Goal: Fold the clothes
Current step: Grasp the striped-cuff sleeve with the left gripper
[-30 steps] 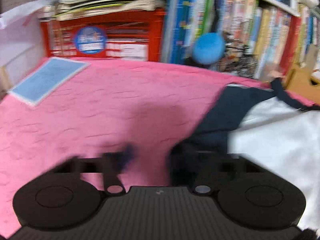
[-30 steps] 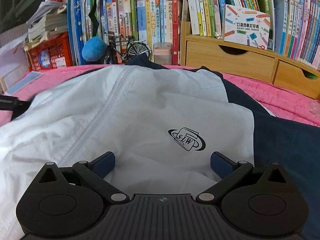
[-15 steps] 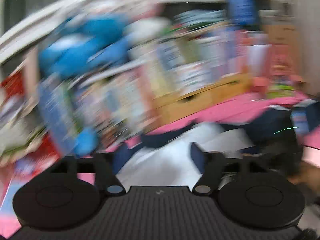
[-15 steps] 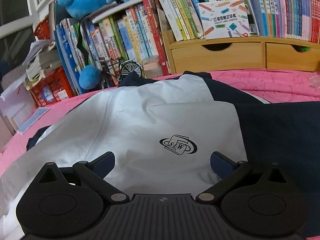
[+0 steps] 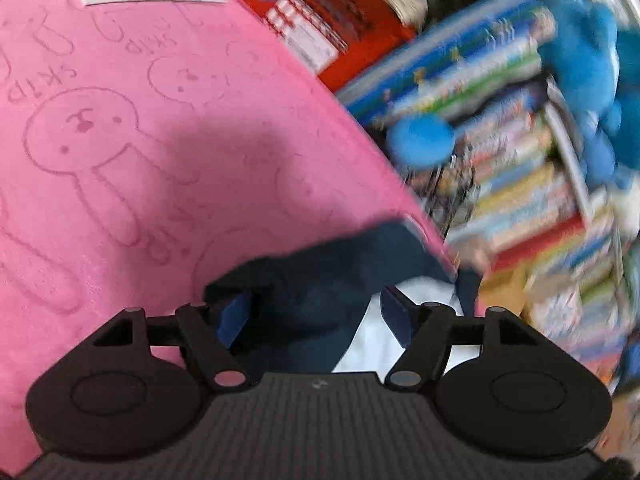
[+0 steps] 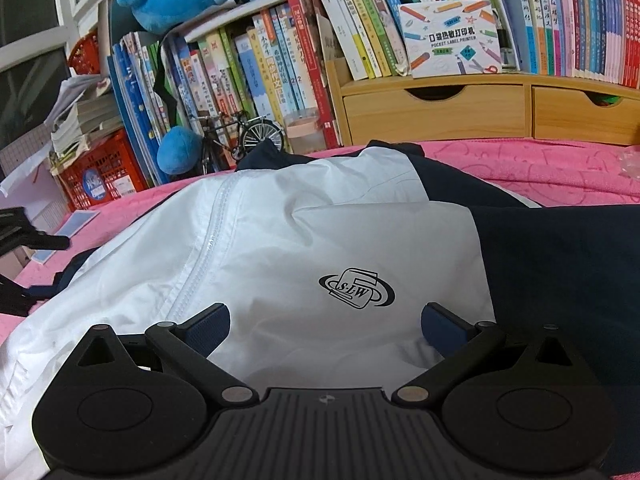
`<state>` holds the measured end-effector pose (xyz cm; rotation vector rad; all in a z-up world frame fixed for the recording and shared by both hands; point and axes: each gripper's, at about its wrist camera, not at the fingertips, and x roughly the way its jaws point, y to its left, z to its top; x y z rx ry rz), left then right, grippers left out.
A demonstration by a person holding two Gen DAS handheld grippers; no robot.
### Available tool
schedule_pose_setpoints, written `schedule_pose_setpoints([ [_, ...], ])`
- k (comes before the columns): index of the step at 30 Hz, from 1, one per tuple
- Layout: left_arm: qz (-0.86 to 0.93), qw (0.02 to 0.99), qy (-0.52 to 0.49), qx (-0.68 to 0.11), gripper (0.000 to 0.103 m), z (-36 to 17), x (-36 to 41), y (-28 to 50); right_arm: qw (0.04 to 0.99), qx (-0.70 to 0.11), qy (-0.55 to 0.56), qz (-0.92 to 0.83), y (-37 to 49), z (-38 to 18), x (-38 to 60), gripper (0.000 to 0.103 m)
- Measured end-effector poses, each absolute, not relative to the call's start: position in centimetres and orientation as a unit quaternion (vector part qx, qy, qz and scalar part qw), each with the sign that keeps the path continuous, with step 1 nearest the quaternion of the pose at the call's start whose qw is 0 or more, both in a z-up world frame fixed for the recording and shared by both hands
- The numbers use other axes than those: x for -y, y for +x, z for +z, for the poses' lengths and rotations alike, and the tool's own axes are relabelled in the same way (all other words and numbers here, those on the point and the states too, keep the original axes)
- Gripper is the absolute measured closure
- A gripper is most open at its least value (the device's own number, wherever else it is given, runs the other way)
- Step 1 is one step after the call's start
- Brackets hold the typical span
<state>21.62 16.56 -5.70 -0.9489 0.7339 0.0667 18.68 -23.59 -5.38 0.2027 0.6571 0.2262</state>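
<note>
Garment: white-and-navy zip jacket (image 6: 304,240) spread flat on the pink rabbit-print blanket (image 5: 120,140), logo side up.
Left gripper (image 5: 316,316): swung back down to the navy sleeve end (image 5: 320,272) after a fast sweep; jaws sprung apart within the last second, straddling the cloth, nothing pinched.
Right gripper (image 6: 324,324): jaws wide, empty, poised over the white chest panel.
Meaning: sleeve released; likely lining up the next fold.
</note>
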Motion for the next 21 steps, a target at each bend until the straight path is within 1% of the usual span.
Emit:
schedule_pose_setpoints([
  [2,0.041,0.819,-0.463,-0.336,0.027,-5.8,-16.5,22.7,0.935,-0.322,0.098,0.111,18.7,-5.4,23.6,0.0],
  [3,0.045,0.817,-0.466,-0.336,0.042,-5.7,-16.3,23.3,0.935,-0.322,0.097,0.11,18.7,-5.4,23.5,0.0],
  [4,0.045,0.817,-0.466,-0.336,0.054,-5.4,-16.1,23.7,0.935,-0.322,0.096,0.11,18.7,-5.4,23.5,0.0],
  [5,0.045,0.817,-0.467,-0.336,0.076,-5.2,-16.0,24.1,0.936,-0.321,0.096,0.11,18.7,-5.4,23.6,0.0],
  [6,0.036,0.818,-0.466,-0.334,0.092,-4.7,-15.6,24.4,0.936,-0.32,0.099,0.11,18.7,-5.4,23.7,0.0],
  [7,0.011,0.823,-0.463,-0.329,0.096,-3.9,-15.0,24.7,0.936,-0.318,0.104,0.108,18.6,-5.4,23.8,0.0],
  [9,-0.054,0.845,-0.431,-0.312,0.096,-1.4,-13.0,24.8,0.938,-0.307,0.127,0.096,18.5,-5.4,24.6,0.0],
  [11,-0.139,0.873,-0.353,-0.305,0.095,1.5,-9.0,23.4,0.942,-0.285,0.162,0.072,18.1,-5.5,26.1,0.0],
  [14,-0.265,0.886,-0.23,-0.303,0.094,4.7,-2.7,20.3,0.938,-0.243,0.247,0.026,17.2,-5.7,29.3,0.0],
  [17,-0.347,0.862,-0.127,-0.346,0.091,3.7,3.1,16.0,0.923,-0.221,0.315,-0.01,16.6,-6.3,32.0,0.0],
  [18,-0.364,0.851,-0.1,-0.364,0.088,2.7,4.5,14.7,0.917,-0.217,0.333,-0.02,16.4,-6.6,32.8,0.0],
  [21,-0.4,0.809,-0.043,-0.429,0.087,-1.1,7.2,10.8,0.911,-0.218,0.348,-0.028,16.5,-6.9,33.4,0.0],
])
